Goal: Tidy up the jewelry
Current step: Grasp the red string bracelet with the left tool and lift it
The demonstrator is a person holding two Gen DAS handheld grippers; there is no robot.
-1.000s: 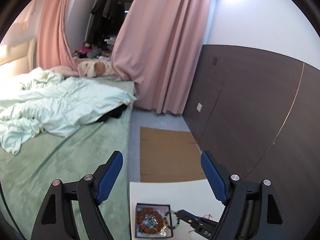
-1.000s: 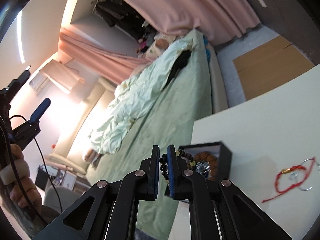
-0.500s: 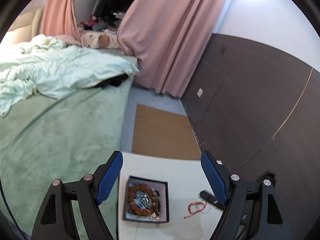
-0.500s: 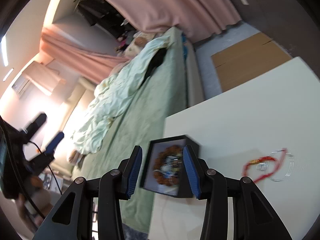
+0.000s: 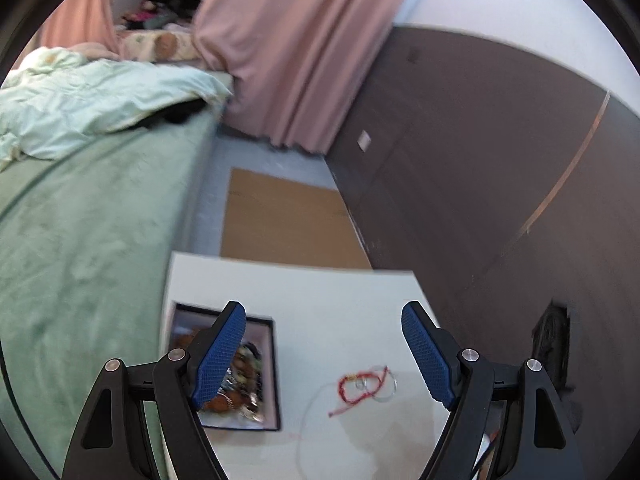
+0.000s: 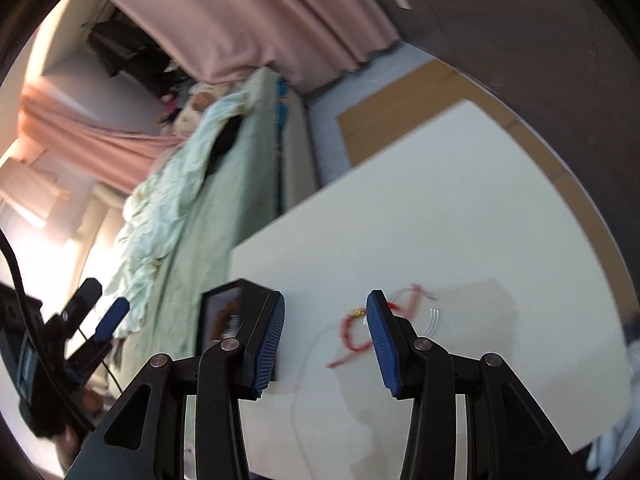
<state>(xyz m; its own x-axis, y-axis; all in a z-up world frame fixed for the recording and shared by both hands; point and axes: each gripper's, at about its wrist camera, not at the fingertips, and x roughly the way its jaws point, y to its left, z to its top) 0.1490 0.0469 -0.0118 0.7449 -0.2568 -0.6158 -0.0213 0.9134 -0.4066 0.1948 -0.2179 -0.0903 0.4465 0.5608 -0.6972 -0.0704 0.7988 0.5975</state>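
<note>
A black jewelry box (image 5: 275, 376) with bead bracelets inside sits at the white table's (image 5: 320, 292) left edge. A red string bracelet (image 5: 356, 388) lies to its right, tangled with thin silver rings (image 5: 386, 386). A fine pale chain (image 5: 306, 416) trails toward me. My left gripper (image 5: 324, 316) hangs open above the table, its left pad in front of the box, nothing between the fingers. My right gripper (image 6: 326, 304) is open and empty, between the box (image 6: 256, 304) and the red bracelet (image 6: 352, 336). The left gripper (image 6: 108, 316) shows blurred at the far left of the right wrist view.
A bed with a green cover (image 5: 80, 240) and a pale quilt runs along the table's left side. Brown cardboard (image 5: 284, 220) lies on the floor beyond the table. A dark wall panel (image 5: 480, 180) stands on the right, pink curtains (image 5: 296, 52) behind.
My right gripper was shut on a dark bead bracelet over the box; it has let go, opened and swung right toward the red bracelet. My left gripper has sunk toward the table.
</note>
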